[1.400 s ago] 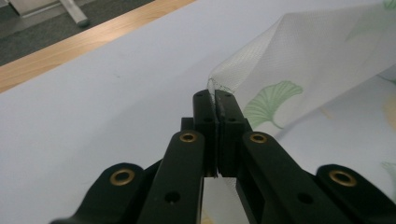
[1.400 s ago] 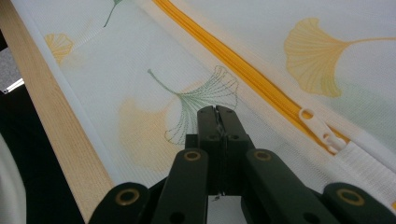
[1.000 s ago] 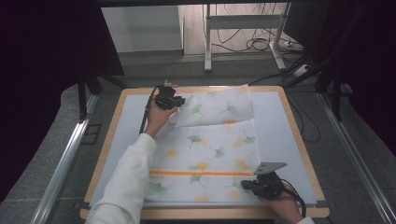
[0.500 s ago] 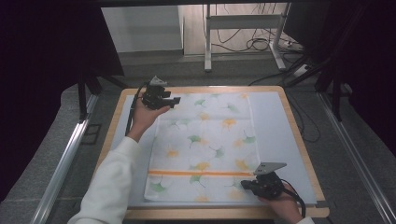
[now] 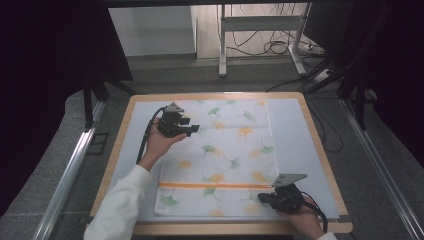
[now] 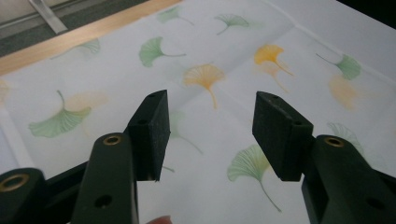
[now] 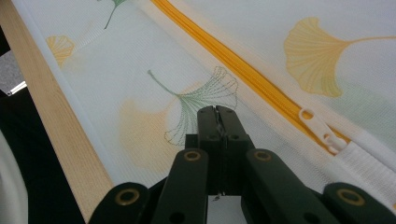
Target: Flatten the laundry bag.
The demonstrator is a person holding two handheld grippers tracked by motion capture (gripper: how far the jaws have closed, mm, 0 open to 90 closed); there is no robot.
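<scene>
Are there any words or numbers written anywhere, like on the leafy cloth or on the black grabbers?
None: no words, numbers or labels can be read anywhere.
Leafy cloth: green and yellow leaf prints and an orange zipper, no writing.
Left gripper and right gripper: plain black, no markings.
Wooden table edge: bare.

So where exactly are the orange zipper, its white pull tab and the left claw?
orange zipper (image 7: 233, 63): right gripper view, mid-length of the teeth.
white pull tab (image 7: 317, 125): right gripper view, tab's middle.
left claw (image 6: 210, 135): left gripper view, between open fingertips.
</scene>
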